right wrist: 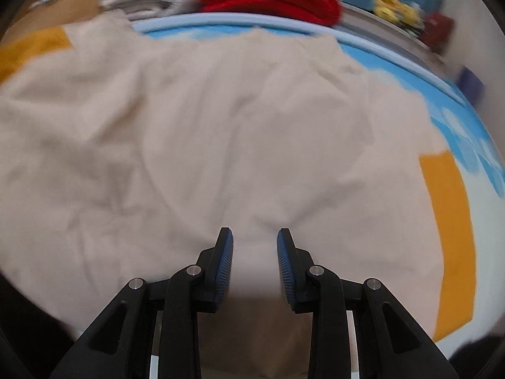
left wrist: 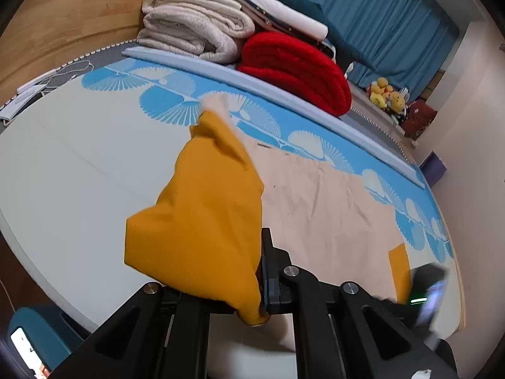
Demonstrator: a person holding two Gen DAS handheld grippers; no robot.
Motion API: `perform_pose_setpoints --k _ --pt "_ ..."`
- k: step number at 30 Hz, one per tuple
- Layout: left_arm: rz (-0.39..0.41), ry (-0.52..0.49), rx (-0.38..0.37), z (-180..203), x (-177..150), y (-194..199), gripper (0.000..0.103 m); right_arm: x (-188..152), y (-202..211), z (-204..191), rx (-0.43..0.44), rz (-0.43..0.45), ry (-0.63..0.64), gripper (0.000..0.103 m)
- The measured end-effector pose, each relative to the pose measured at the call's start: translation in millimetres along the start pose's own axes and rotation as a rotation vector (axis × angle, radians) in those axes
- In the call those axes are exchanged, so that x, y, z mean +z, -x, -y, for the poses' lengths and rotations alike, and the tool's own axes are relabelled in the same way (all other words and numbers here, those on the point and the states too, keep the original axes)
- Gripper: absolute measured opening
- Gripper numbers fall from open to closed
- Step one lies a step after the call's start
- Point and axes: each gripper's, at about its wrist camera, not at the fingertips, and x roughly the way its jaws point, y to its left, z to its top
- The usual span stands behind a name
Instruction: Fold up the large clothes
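Left gripper (left wrist: 263, 271) is clamped tight on a mustard-yellow sleeve (left wrist: 202, 221), jaws pinched together with the cloth bunched between them and spilling forward and to the left in a loose peak. That sleeve belongs to the big garment (right wrist: 221, 120), a pale beige piece with mustard cuffs, spread flat across the bed (left wrist: 63, 164) and lying wrinkled over most of the white and blue fan-print cover. Over on the other side, the right gripper (right wrist: 255, 252) hangs just above the beige cloth with its jaws parted a moderate way, blue ribbed pads (right wrist: 225, 265) facing each other, nothing between them. Whether the tips touch the fabric, can't tell, the view is blurred. A second mustard band (right wrist: 448, 237) runs along the garment's right edge, and another patch (right wrist: 34, 47) shows at far left. At the head of the bed, a stack of cream blankets (left wrist: 195, 28) sits beside a folded red blanket (left wrist: 296, 69), with blue curtains (left wrist: 385, 22) behind and a cluster of yellow plush toys (left wrist: 386, 93) on the ledge
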Motion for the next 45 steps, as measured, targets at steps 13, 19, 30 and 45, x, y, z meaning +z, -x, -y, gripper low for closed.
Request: perform_pose_setpoints --k 13,19,30,45 --pt "0.043 -0.471 -0.112 224.9 -36.4 0.7 0.007 -54.0 167.4 223.7 -0.114 0.387 -0.287 0.04" --pt "-0.143 -0.672 -0.227 326.5 -123.5 -61.8 0.011 -84.1 173.3 294.9 -0.087 0.383 -0.475 0.041" --pt "-0.413 -0.505 -0.434 249.8 -109.7 -64.0 0.045 -90.7 112.7 302.0 0.23 0.21 -0.473 0.07" --pt "-0.269 -0.468 -0.077 169.6 -95.9 -66.7 0.045 -85.9 65.0 255.5 0.189 0.057 -0.439 0.07"
